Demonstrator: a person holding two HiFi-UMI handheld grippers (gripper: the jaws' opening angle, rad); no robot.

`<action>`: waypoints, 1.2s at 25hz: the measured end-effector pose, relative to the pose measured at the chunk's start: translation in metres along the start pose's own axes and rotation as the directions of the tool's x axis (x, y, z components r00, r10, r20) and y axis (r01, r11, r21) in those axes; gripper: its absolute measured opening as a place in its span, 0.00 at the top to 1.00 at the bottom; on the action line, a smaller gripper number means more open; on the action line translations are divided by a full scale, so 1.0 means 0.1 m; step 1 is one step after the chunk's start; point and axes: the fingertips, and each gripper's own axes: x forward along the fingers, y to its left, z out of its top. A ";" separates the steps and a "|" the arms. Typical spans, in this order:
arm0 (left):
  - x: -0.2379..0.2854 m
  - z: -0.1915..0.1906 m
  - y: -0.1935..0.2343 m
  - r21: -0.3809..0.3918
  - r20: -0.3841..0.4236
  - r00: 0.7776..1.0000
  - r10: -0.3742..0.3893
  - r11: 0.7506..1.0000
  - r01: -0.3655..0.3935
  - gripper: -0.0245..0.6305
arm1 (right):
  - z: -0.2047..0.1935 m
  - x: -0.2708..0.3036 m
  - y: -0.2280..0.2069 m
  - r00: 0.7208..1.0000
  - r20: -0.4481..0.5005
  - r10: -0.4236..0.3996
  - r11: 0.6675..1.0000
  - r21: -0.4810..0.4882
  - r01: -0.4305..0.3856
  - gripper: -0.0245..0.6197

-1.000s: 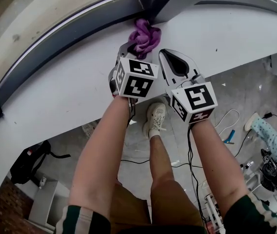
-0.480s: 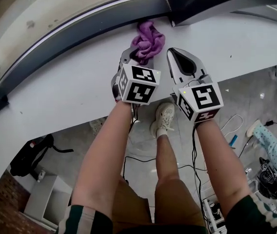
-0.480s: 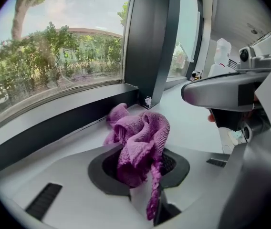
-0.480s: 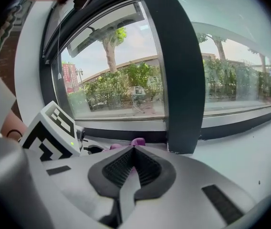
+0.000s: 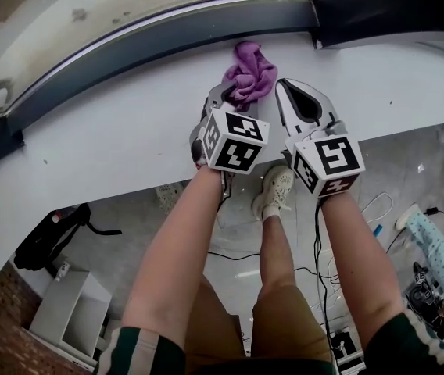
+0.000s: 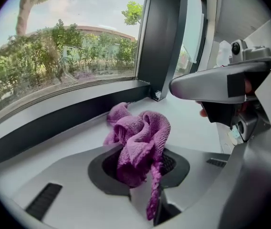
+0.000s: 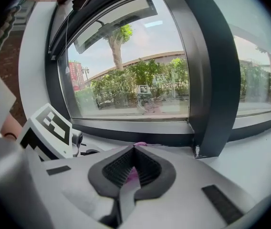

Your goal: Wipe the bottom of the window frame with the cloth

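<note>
We hold the L gripper clenched on the purple cloth. Its jaws pinch one fold tight, a thin tail of fabric hangs down btw them, and the rest is bunched just ahead of the tips. The bunch lies on the white sill. Its far end reaches the dark bottom rail of the window frame straight in front of the L gripper. Whether it presses on the rail or only meets it, we can't tell. Ahead and to the R of the tips, the dark upright post meets the rail at a corner.

The R gripper sits just beside the L one, on its R side and approx. level w/ it. Its jaws are closed together w/ nothing gripped. A sliver of purple shows thru the gap btw its pads, lying beyond them. Its tips point at the same rail, w/ the post just ahead and to the R. The L gripper's marker cube shows close at its L.

In the head view both grippers are over the sill at the end of bare forearms. Behind and below them are the person's leg and a light shoe on the floor.
</note>
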 end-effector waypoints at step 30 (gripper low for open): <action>-1.18 -1.15 1.53 -0.073 -0.048 0.993 0.108 0.991 -0.111 0.80 | 0.04 0.81 1.90 0.990 -0.036 0.139 0.990 -0.029 -0.140 0.94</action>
